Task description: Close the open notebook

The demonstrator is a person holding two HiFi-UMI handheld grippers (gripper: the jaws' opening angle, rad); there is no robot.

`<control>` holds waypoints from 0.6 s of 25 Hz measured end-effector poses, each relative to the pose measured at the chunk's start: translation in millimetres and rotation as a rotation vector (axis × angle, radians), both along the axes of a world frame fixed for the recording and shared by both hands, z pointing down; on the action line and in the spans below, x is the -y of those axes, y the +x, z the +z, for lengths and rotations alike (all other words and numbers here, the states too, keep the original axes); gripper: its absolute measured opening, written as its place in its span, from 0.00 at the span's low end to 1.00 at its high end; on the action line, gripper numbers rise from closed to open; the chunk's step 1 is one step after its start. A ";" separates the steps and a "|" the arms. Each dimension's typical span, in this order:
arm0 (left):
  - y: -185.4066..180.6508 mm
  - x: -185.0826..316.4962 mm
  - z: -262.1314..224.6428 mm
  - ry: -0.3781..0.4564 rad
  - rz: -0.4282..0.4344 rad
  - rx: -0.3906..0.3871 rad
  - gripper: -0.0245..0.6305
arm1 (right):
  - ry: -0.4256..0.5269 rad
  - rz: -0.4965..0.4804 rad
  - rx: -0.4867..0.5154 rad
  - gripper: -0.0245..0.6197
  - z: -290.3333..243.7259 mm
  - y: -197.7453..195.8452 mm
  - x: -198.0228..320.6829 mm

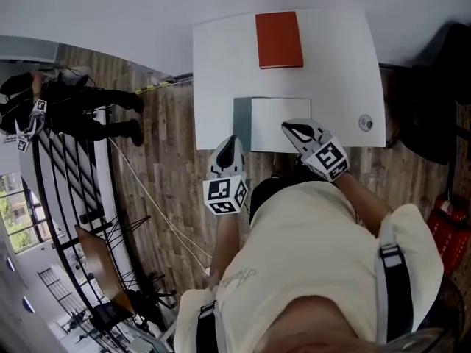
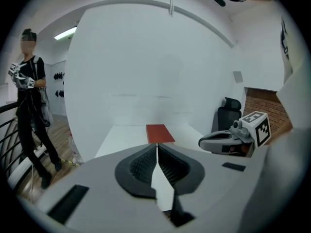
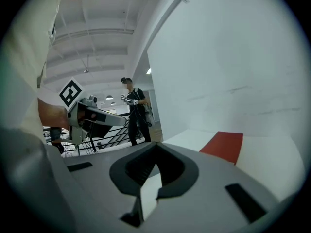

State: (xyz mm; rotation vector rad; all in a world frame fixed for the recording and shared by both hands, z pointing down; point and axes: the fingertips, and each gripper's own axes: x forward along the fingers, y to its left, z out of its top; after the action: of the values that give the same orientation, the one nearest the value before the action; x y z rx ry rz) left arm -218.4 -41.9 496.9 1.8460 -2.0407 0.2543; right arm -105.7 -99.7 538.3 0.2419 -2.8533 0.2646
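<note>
An open notebook lies at the near edge of the white table, showing a white page and a grey strip at its left. A closed red notebook lies at the far side and also shows in both gripper views. My left gripper hovers at the open notebook's near left corner, jaws together and empty. My right gripper is over the near right part of the page, its jaws meeting at the tips with nothing held.
A small round object sits near the table's right edge. A black office chair stands to the right, with a red item on the floor. A person in black stands to the left by a railing.
</note>
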 end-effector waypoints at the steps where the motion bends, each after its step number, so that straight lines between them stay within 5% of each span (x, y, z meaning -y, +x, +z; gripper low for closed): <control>1: -0.6 2.2 0.6 -0.001 0.014 -0.002 0.07 | -0.001 0.013 -0.003 0.05 0.8 0.5 0.0; 15: -39.9 10.6 8.5 0.048 0.141 -0.047 0.07 | 0.039 0.264 -0.032 0.05 -13.8 0.1 -0.6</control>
State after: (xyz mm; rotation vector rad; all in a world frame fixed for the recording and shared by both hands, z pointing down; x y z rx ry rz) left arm -258.2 -52.5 505.4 2.0089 -1.9040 0.1988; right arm -105.6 -99.2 524.5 0.6270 -2.7932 0.2530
